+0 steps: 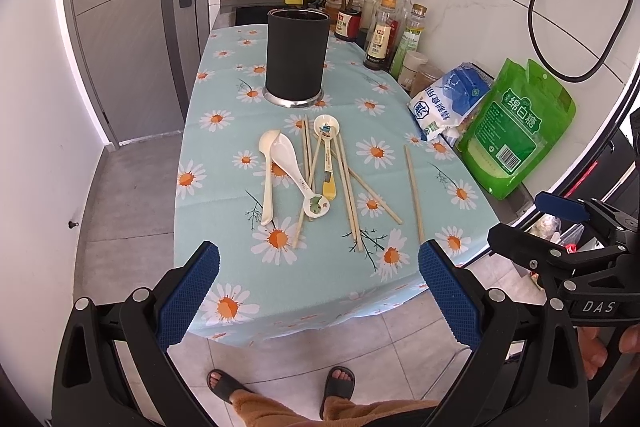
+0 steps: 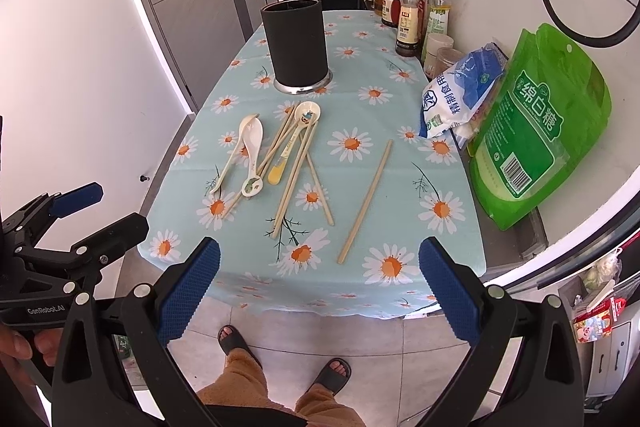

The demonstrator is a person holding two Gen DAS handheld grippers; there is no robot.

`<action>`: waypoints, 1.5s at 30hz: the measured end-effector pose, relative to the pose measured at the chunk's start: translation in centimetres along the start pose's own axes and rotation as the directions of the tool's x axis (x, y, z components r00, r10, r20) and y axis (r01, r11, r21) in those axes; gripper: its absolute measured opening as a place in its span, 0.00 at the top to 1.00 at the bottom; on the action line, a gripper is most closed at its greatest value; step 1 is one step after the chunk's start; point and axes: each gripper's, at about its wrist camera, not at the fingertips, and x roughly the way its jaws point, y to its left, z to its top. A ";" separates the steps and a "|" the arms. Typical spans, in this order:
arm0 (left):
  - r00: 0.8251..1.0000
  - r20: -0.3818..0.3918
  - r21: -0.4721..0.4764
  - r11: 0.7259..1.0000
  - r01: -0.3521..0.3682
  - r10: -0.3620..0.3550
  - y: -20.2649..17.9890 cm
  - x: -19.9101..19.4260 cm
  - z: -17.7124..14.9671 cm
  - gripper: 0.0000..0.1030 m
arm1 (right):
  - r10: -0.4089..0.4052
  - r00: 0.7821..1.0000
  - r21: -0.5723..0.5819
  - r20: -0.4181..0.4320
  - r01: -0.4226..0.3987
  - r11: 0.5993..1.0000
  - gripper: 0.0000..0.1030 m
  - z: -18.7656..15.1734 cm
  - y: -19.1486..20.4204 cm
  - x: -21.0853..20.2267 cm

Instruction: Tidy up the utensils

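Both wrist views look forward and down from beyond the near edge of the daisy-print blue-clothed desk (image 1: 224, 131), each past its own spread blue-padded fingers (image 1: 188, 299), sharing the tall black cylindrical holder (image 2: 294, 45) and scattered utensils beyond the fingertips.

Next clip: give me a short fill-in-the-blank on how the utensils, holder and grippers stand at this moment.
1. The black utensil holder stands ____ on the tablecloth.
2. One lone chopstick lies apart from the pile, on the side nearer the ____ sugar bag.
3. The left gripper and the right gripper both have their jaws ____.
4. The utensils with bowls among the chopsticks are ____.

Missing words: upright; green; open; spoons
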 end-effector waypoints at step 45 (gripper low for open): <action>0.996 -0.056 -0.030 0.997 -0.067 0.066 0.8 2.0 1.6 0.06 | 0.065 0.994 0.020 -0.084 -0.063 0.998 0.04 1.7 -1.9 1.9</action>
